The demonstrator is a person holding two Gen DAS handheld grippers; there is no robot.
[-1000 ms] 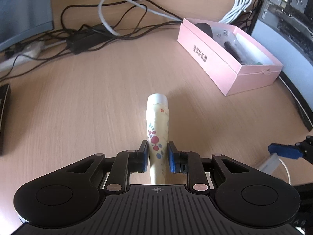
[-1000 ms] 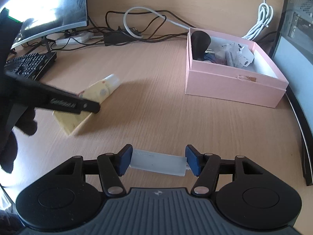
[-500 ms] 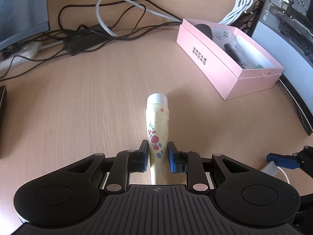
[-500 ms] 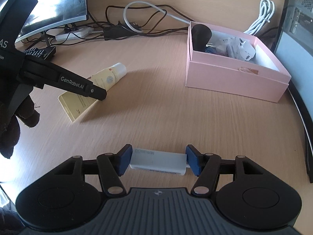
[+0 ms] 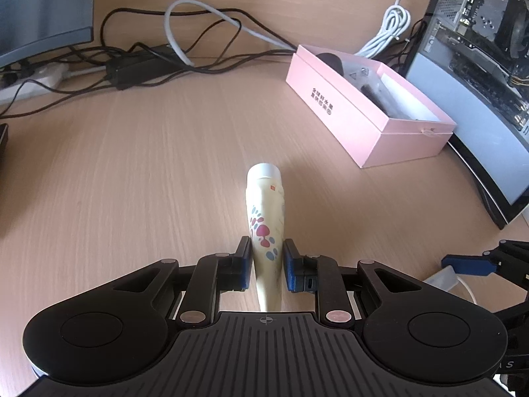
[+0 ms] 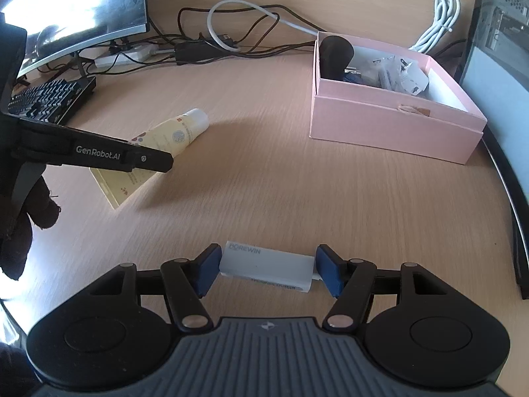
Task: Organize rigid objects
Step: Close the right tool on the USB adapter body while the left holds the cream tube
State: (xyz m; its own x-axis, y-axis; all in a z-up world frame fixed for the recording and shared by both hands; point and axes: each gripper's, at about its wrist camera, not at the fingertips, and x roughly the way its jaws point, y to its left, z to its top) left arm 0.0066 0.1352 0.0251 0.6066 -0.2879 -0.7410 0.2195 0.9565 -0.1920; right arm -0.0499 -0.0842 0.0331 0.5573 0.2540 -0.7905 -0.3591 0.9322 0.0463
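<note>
Desk (image 5: 139,165): pale wood-grain surface, smooth, low sheen, fine straight grain lines.

Cream tube (image 5: 266,218): soft plastic, satin finish, printed red and blue-grey blotches; white cap (image 5: 264,171) smooth matt plastic.

Pink box (image 6: 393,129): paperboard, matt outside, white inside; small torn patch on the front rim.

White block (image 6: 267,264): smooth plastic, slightly glossy, grey printed lettering.

Left gripper (image 5: 267,261) and right gripper (image 6: 267,269): black matt plastic links, ribbed grey housing, bright metal pivot pins, blue rubbery-looking pads (image 6: 208,269).

Cables (image 5: 198,43): black and white, smooth sheathing.

Monitor (image 6: 76,10): glossy, strong glare.

Keyboard (image 6: 49,99): black matt plastic keys.
</note>
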